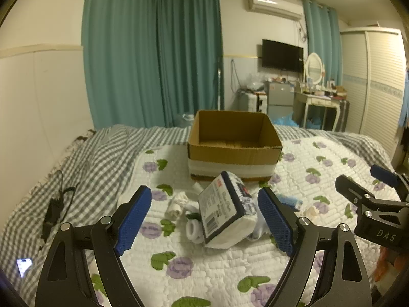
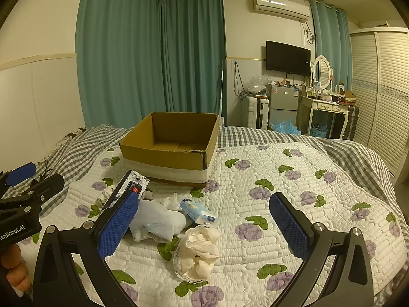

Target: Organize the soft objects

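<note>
1. Soft objects lie in a loose heap on the bed's floral quilt (image 2: 294,186), just in front of the cardboard box (image 2: 176,151): a wrapped tissue pack (image 1: 226,211) propped tilted on white socks (image 2: 156,221), a small blue tissue packet (image 2: 196,211), and a cream lace cloth (image 2: 198,249) nearest the right camera.
2. Box interior looks empty, so sorting seems barely begun.
3. Left gripper (image 1: 204,221) hovers with jaws spread wide on either side of the tissue pack, not touching it; I judge this the approach to a first pick.
4. Right gripper (image 2: 204,227) has jaws spread too, holding nothing, the lace cloth between them.
5. Next move likely needs the left jaws lowered and squeezed on the pack, then a lift over the box rim.
</note>
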`<state>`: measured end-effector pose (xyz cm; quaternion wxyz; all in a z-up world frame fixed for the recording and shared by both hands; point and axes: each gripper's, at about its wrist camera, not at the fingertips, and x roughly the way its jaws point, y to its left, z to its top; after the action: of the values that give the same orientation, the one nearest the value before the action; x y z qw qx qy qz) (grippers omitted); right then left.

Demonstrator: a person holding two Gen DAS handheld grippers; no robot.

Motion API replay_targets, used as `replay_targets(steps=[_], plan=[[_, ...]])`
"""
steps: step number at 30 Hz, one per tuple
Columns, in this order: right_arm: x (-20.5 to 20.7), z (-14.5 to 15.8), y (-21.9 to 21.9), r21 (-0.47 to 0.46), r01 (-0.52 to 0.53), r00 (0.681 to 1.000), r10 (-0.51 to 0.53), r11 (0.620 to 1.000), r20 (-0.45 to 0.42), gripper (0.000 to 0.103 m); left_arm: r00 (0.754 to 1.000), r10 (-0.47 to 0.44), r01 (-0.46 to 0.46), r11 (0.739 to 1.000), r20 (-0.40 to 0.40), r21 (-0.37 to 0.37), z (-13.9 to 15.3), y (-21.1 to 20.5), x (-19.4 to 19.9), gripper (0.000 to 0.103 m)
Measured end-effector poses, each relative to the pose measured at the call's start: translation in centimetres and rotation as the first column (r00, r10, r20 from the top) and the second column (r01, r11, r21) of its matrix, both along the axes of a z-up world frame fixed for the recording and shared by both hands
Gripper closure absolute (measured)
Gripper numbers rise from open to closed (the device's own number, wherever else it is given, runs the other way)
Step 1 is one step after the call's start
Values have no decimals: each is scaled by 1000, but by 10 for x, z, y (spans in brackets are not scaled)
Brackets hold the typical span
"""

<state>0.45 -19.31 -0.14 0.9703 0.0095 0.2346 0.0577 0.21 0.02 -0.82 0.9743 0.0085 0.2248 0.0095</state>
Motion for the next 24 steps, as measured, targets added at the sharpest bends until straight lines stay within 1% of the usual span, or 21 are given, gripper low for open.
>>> replay_targets(steps=[24], plan=[[1, 0, 1, -5, 3, 1000, -3, 1000, -3, 0, 1000, 3, -3, 1000, -6, 4, -6, 2, -2, 16]])
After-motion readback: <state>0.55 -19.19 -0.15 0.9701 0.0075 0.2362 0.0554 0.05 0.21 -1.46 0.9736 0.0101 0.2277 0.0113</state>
